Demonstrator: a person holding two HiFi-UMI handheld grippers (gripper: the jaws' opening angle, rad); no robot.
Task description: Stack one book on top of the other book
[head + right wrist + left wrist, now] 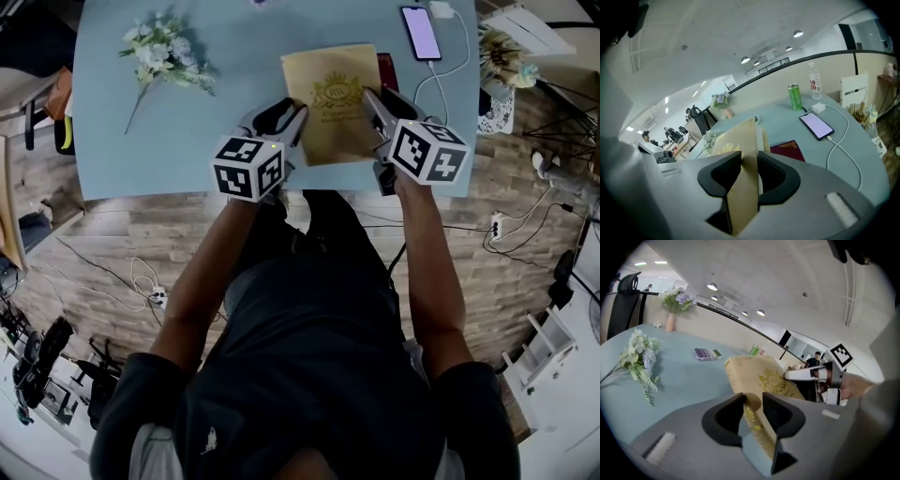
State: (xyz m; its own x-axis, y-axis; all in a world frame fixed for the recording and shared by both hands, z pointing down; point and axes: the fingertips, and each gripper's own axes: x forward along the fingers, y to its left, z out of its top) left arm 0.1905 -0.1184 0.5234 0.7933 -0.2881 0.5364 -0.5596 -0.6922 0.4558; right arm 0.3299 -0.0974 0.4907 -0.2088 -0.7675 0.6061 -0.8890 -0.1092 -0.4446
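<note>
The left gripper (754,411) is clamped on the left edge of a tan book (761,376), its dark ribbed pads pressing the cover from both faces. The right gripper (749,176) is closed the same way on the opposite edge of the tan book (740,150), so the volume hangs between the two. In the head view the left gripper (292,117) and right gripper (373,98) flank the tan book (333,103), which sits over the near edge of the light blue table (187,122), right of its middle, and looks lifted and tilted rather than lying flat. Its cover is matte, kraft-coloured board with a gold crest and a squared spine. It seems stiff and moderately light, though smooth enough to slip, so gripping both long edges near their middles looks the safest way to keep it level and shut. The dark red book (787,151), thin with a gilt pattern, lies flat just beyond the tan one toward the right edge. In the head view only a strip of the dark red book (386,67) shows. Farther off lie a phone (421,33) on a white cable (441,75) near the far right corner, and a spray of artificial flowers (161,52) toward the far left.
</note>
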